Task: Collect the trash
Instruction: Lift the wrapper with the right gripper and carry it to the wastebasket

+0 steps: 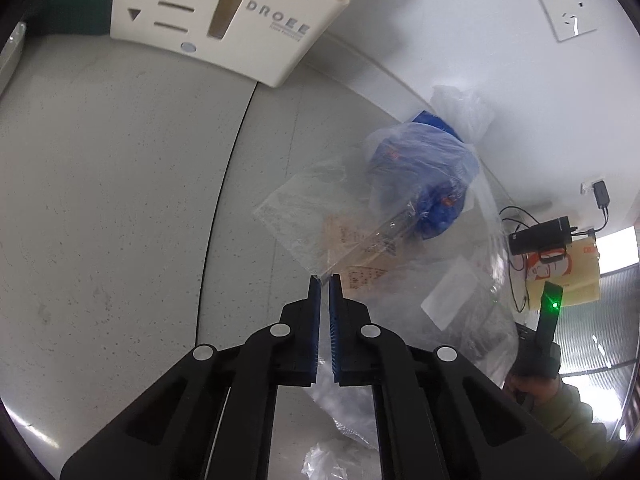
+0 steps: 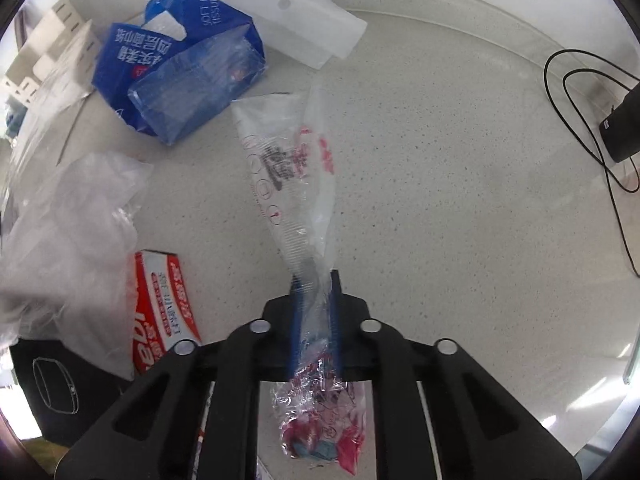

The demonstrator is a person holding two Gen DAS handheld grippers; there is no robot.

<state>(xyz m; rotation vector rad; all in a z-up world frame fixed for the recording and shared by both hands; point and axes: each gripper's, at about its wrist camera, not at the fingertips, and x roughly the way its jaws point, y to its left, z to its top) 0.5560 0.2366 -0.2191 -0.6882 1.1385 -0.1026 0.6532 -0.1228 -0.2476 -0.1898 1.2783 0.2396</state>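
In the left wrist view, the left gripper [image 1: 325,280] is pinched on the edge of a clear plastic bag [image 1: 320,220] lying just ahead of it.

In the right wrist view, the right gripper [image 2: 316,280] squeezes a printed wrapper [image 2: 288,176]. A blue tissue pack [image 2: 180,76] and a red box [image 2: 164,312] to its left still wait to be picked up.

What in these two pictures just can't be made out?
- Left wrist view: contents of the large clear bag blur behind wrinkled film; only something blue shows.
- Right wrist view: the red-and-white box is partly covered by crumpled plastic.
- The black device is cut by the edge.
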